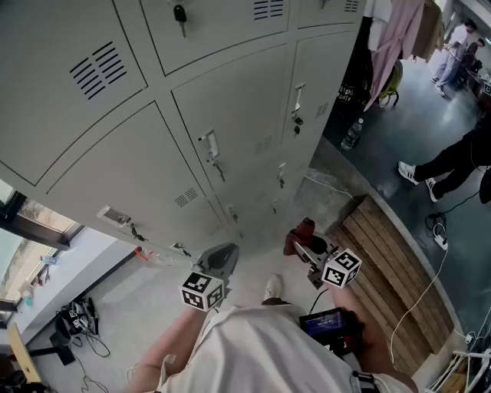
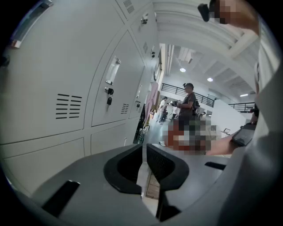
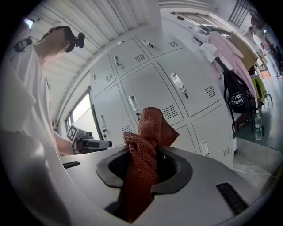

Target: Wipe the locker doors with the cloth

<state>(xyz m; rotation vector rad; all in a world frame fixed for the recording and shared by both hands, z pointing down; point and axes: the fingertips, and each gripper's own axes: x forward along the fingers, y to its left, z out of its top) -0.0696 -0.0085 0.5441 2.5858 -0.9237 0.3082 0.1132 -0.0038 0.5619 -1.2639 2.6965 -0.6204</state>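
Grey locker doors (image 1: pixel 130 176) fill the upper left of the head view. My right gripper (image 1: pixel 304 239) is held low in front of them, shut on a rust-red cloth (image 1: pixel 299 232). In the right gripper view the cloth (image 3: pixel 146 145) stands bunched up between the jaws, with the locker doors (image 3: pixel 154 92) some way beyond it. My left gripper (image 1: pixel 221 257) hangs to the left of the right one. Its jaws are shut with nothing in them (image 2: pixel 145 154), and it points along the locker row (image 2: pixel 66 88).
A wooden pallet (image 1: pixel 387 269) lies on the floor at the right, with cables (image 1: pixel 437 253) beside it. A person's legs (image 1: pixel 453 161) stand in the aisle. Clothes (image 1: pixel 399 34) hang by the locker end, with a water bottle (image 1: pixel 351 134) below. A key (image 1: pixel 179 15) hangs in an upper door.
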